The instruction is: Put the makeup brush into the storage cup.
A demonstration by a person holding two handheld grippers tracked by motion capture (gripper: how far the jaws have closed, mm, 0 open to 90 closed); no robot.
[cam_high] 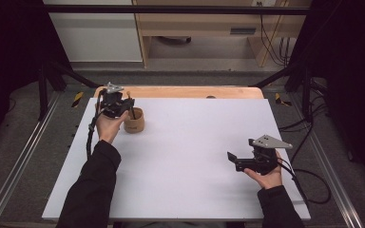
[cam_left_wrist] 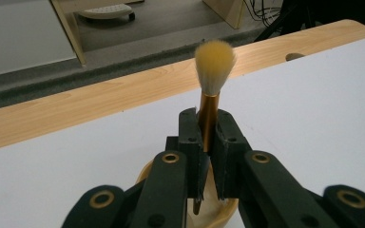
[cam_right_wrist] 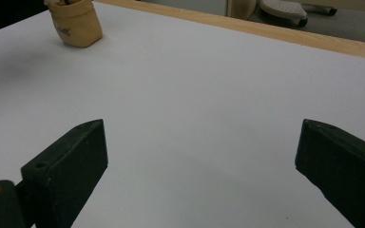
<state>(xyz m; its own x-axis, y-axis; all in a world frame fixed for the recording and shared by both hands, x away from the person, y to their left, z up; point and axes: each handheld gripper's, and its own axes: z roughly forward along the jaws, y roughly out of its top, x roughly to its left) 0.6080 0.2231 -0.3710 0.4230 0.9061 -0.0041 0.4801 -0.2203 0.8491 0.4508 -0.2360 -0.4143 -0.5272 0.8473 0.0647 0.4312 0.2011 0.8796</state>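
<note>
A small tan wooden cup (cam_high: pixel 134 120) stands on the white board near its far left corner; it is also at the top left of the right gripper view (cam_right_wrist: pixel 74 22). My left gripper (cam_left_wrist: pixel 208 137) is shut on the golden handle of a makeup brush (cam_left_wrist: pixel 210 95), whose yellow bristle head points up. The brush's lower end reaches down into the cup (cam_left_wrist: pixel 218 209) right below the jaws. In the high view the left gripper (cam_high: pixel 119 108) hovers at the cup's left rim. My right gripper (cam_high: pixel 232 157) rests low over the board's right side, jaws wide apart, nothing between them (cam_right_wrist: pixel 199 156).
The white board (cam_high: pixel 190 156) lies on a wooden table whose far edge (cam_high: pixel 180 92) shows behind it. Black frame legs (cam_high: pixel 45 90) and cables (cam_high: pixel 309 180) flank the table. A wooden cabinet (cam_high: pixel 204 28) stands on the floor beyond.
</note>
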